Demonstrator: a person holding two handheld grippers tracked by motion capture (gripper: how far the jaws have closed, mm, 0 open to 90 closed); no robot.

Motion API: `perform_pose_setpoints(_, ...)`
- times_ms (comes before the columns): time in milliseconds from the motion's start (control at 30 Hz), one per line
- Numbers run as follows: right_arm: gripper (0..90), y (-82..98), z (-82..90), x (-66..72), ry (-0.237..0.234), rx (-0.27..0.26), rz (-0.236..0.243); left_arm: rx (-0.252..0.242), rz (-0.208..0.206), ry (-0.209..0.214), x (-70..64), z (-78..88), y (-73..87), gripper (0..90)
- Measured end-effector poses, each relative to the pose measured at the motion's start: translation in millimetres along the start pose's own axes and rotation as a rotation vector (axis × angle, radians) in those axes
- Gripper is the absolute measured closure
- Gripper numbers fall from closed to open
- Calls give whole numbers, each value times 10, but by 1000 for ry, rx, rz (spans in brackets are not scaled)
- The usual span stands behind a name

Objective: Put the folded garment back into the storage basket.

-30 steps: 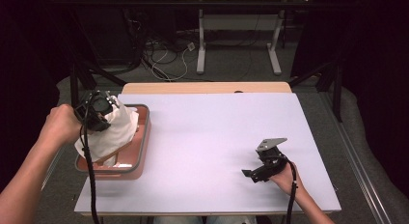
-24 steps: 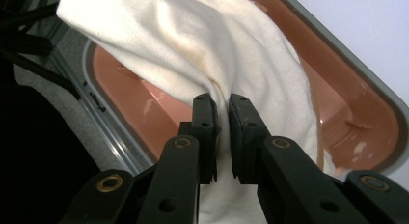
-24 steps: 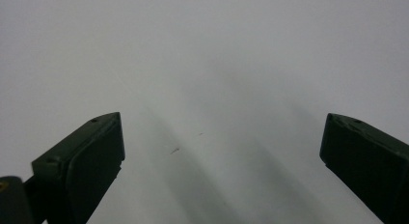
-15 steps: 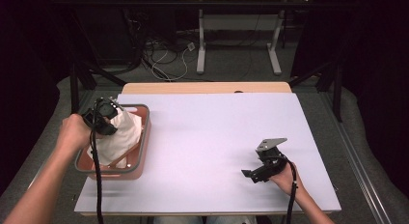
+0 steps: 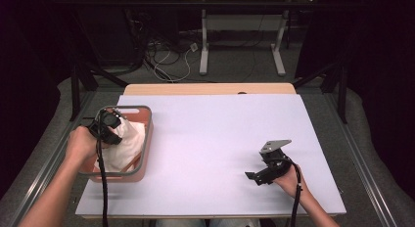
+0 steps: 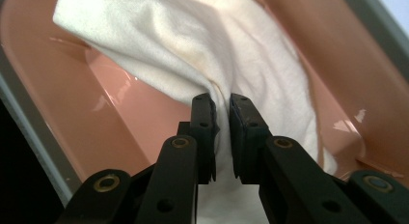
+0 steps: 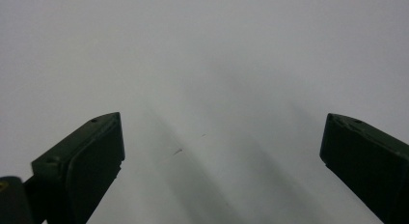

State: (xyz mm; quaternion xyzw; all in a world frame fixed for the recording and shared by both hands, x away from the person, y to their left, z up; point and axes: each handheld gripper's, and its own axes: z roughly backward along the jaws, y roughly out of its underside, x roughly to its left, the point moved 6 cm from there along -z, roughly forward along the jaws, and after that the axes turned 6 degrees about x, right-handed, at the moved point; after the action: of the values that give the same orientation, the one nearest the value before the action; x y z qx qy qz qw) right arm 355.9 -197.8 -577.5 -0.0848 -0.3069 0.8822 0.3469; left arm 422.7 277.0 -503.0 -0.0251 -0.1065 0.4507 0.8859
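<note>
The left claw [image 5: 108,126] reaches down into the pink bin [image 5: 146,139] at the counter's [image 5: 210,139] left edge, pinching a fold of the white cloth [image 6: 217,55] lying inside. The right claw [image 5: 262,173] rests low on the counter, spread wide, pointing left.

Left hand-held gripper [image 6: 221,105]: jaws pinched nearly together, near worktop's left edge
Right hand-held gripper [image 7: 219,151]: jaws wide apart, resting near worktop's front-right corner

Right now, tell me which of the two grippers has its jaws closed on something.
The left gripper, over the pink bin, pinches a fold of the white cloth. The right gripper stands wide open over the bare table.
</note>
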Motion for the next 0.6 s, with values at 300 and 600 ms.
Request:
perform_pose_setpoints(300, 16, -1, 5, 2, -9, -6, 1, 13, 32, 8, 89, -133, 61, 800)
perform_pose_setpoints(600, 16, -2, 8, 20, -12, 1, 10, 40, 70, 23, 173, -322, 123, 787)
